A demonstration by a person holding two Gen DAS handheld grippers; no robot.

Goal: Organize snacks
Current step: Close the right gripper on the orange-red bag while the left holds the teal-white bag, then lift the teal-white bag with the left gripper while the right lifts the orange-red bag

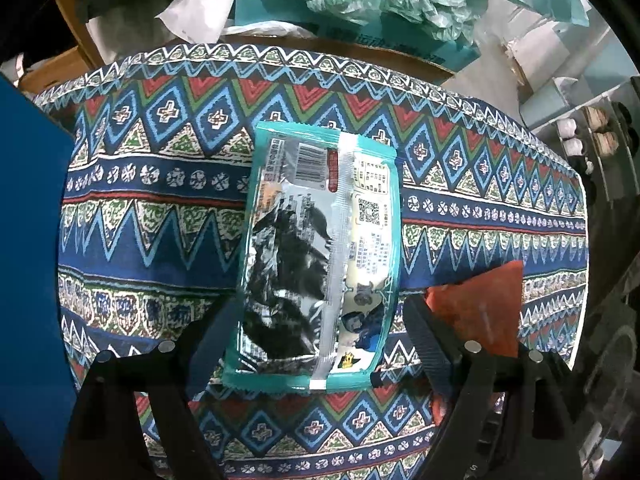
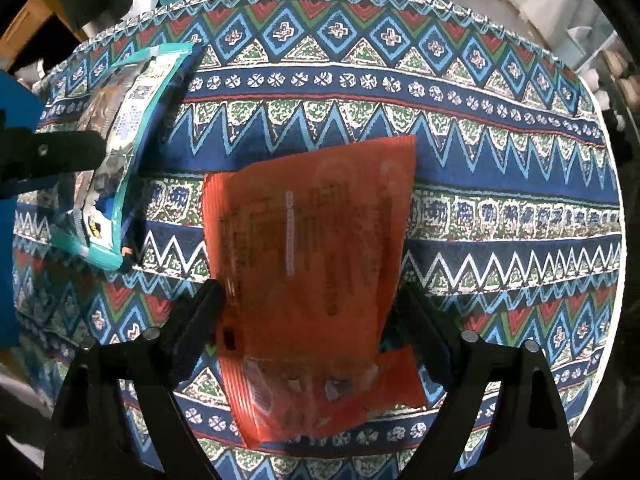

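A teal-edged snack packet (image 1: 320, 248) with a barcode and a dark foil window sits between the fingers of my left gripper (image 1: 320, 320); the jaws press its two side edges. It also shows in the right wrist view (image 2: 120, 152), lifted off the cloth and casting a shadow. An orange snack packet (image 2: 312, 272) sits between the fingers of my right gripper (image 2: 308, 304), which close on its sides. Its corner shows in the left wrist view (image 1: 484, 304), to the right of the teal packet.
A patterned blue, red and green cloth (image 2: 480, 184) covers the round table. A blue panel (image 1: 28, 248) stands at the left. Behind the table are a teal box (image 1: 360, 36), crumpled green bags and cardboard. Shelves (image 1: 592, 136) with small items stand at the right.
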